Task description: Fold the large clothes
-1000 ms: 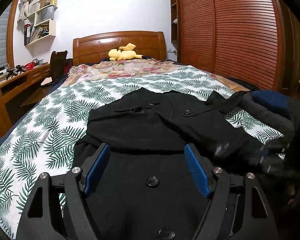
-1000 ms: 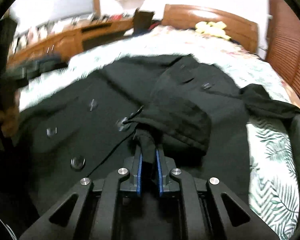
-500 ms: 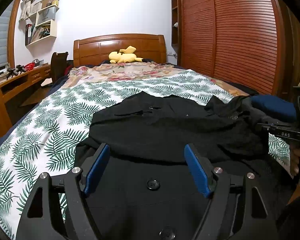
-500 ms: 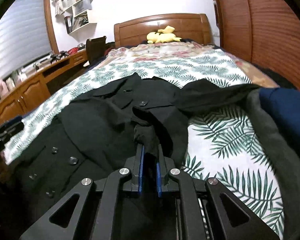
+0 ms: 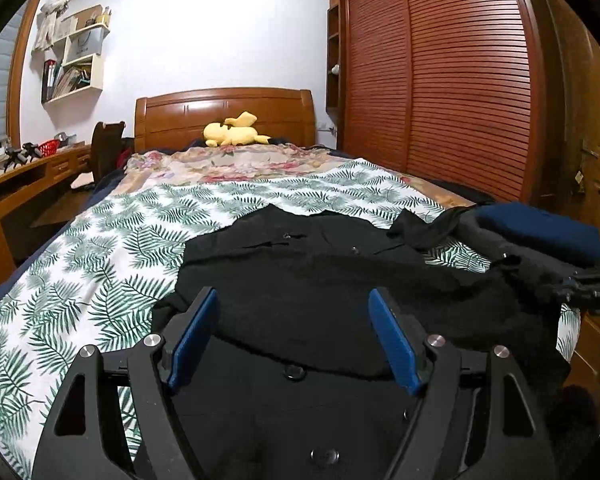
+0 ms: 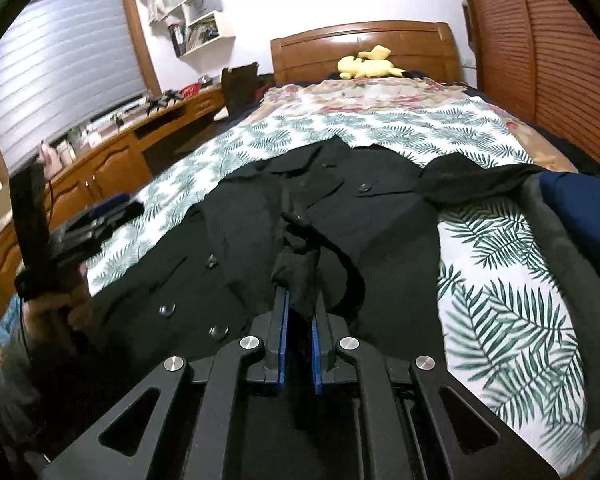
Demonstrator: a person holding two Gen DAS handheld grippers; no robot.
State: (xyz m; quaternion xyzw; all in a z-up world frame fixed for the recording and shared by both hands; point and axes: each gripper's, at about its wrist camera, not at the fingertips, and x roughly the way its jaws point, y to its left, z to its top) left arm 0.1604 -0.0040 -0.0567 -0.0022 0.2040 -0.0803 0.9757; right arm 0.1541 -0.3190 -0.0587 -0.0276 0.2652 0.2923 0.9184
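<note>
Two tools: right tool (image 6: 299, 312) clamps coat (image 6: 340, 216) fold, pulled rightward since earlier; left tool (image 5: 292, 336) wide, empty.

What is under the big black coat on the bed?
The black coat lies on a white sheet with green leaves, which shows around it. How the sheet looks beneath the coat is covered. The right gripper pinches a bit of the coat.

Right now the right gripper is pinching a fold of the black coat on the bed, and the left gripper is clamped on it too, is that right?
Not quite. The left gripper is open, its blue pads standing wide apart above the black coat and gripping nothing, as the left wrist view shows. The right gripper is indeed shut on a fold of the coat.
</note>
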